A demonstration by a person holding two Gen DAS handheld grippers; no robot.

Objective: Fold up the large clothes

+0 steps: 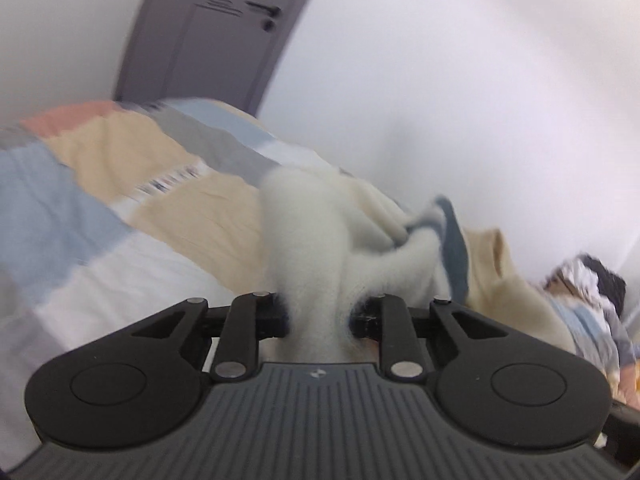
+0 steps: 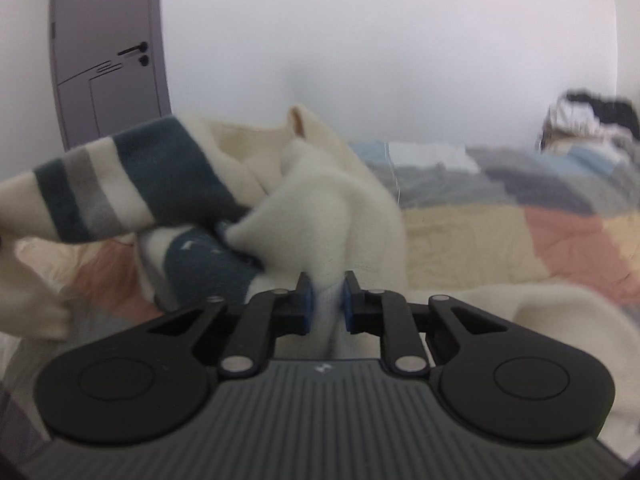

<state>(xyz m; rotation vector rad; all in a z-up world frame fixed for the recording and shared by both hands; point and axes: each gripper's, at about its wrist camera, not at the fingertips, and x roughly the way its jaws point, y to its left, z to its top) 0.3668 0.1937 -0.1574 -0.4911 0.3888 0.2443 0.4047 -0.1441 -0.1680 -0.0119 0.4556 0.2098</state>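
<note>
Left gripper (image 1: 319,316) fingers clamped on bunched cream sweater (image 1: 308,248), fabric filling gap. Right gripper (image 2: 327,304) fingers nearly closed, blue pads pinching same sweater (image 2: 320,200). Sweater lifted off patchwork bed (image 1: 100,208), striped sleeve (image 2: 120,192) hanging left

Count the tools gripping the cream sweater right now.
2. The left tool is shut on a fluffy cream fold of the sweater; the right tool pinches another cream fold beside its dark blue stripes. The rest of the sweater is partly hidden.
</note>
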